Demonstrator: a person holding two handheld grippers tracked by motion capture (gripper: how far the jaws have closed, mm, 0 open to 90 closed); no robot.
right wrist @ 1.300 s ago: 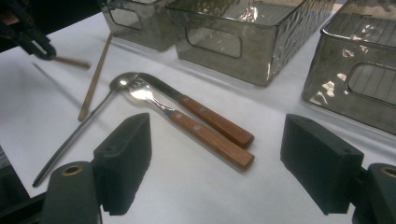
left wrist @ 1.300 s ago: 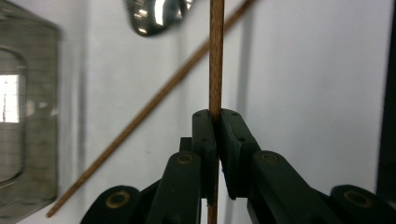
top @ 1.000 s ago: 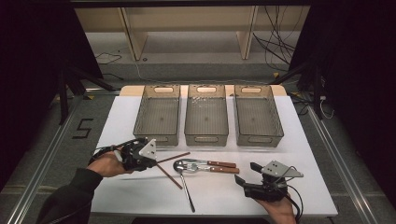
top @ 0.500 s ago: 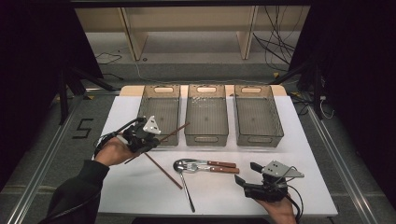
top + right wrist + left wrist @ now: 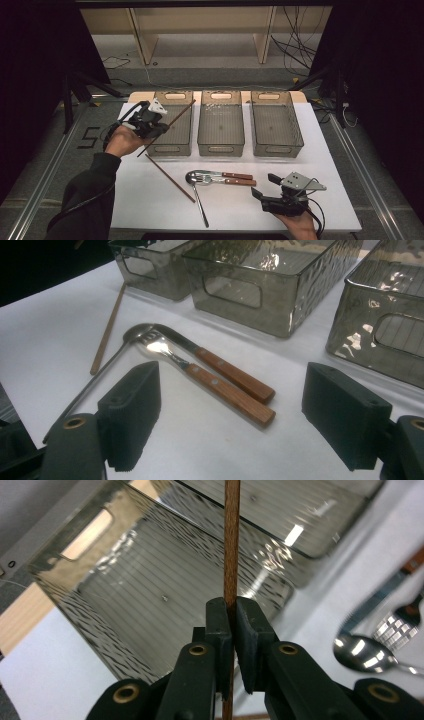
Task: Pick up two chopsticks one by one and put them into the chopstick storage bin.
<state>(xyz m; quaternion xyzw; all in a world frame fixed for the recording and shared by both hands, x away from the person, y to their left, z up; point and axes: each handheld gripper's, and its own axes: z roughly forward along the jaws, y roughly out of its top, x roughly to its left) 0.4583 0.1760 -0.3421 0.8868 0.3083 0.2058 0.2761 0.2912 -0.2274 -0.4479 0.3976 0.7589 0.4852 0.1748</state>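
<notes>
Left tongs [image 5: 150, 126] were pinching one wooden chopstick [image 5: 167, 127] mid-shaft, pads pressed tight on it in the left gripper view. Compared with a second earlier, this chopstick had left the table [image 5: 330, 200] surface near the front-left area and now hung slanted above the left bin [image 5: 172, 149], its upper tip over the bin's interior. The lift step looked finished; lowering and release into that bin seemed next.

Second chopstick [image 5: 170, 178] lay on the table in front of the left bin. Spoon [image 5: 197, 192] and two wooden-handled utensils [image 5: 232, 178] lay near the front edge, centre. Right tongs [image 5: 267, 187] rested spread and empty by the front-right corner, unmoved.
</notes>
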